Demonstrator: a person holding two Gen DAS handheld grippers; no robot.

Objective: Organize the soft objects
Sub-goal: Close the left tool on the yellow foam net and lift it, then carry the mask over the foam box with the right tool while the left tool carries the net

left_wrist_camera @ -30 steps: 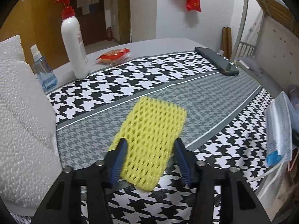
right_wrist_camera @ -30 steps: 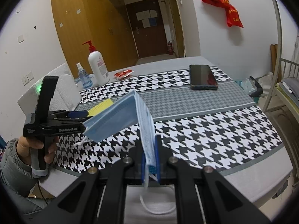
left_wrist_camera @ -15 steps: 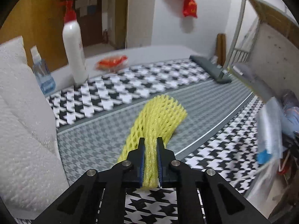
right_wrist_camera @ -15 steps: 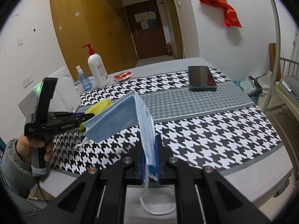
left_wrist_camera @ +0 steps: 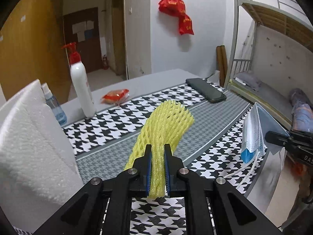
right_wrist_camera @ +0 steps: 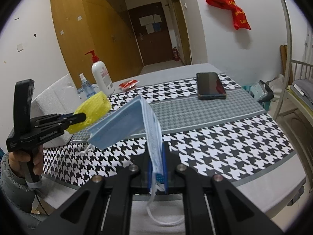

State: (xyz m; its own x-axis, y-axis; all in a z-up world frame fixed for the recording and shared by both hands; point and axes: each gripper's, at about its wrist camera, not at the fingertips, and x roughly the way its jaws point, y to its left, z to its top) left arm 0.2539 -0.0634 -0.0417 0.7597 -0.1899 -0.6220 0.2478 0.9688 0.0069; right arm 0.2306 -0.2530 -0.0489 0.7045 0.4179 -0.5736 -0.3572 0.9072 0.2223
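My left gripper (left_wrist_camera: 157, 152) is shut on a yellow foam net sleeve (left_wrist_camera: 166, 121) and holds it in the air above the houndstooth table mat (left_wrist_camera: 121, 121). The sleeve also shows in the right wrist view (right_wrist_camera: 93, 109), pinched by the left gripper (right_wrist_camera: 83, 117) at the left. My right gripper (right_wrist_camera: 156, 156) is shut on a blue face mask (right_wrist_camera: 125, 123), folded and held above the table's front edge, its ear loop hanging below. The mask also shows in the left wrist view (left_wrist_camera: 252, 135) at the right.
A white foam block (left_wrist_camera: 29, 146) stands at the left. Behind it are a blue spray bottle (left_wrist_camera: 53, 105) and a white pump bottle (left_wrist_camera: 80, 86). A red snack packet (left_wrist_camera: 115, 96) and a black phone (left_wrist_camera: 205, 93) lie farther back. A bunk bed (left_wrist_camera: 273, 39) stands at the right.
My left gripper closed on the yellow foam sleeve and lifted it off the mat. The right gripper kept holding the mask, nearly still.
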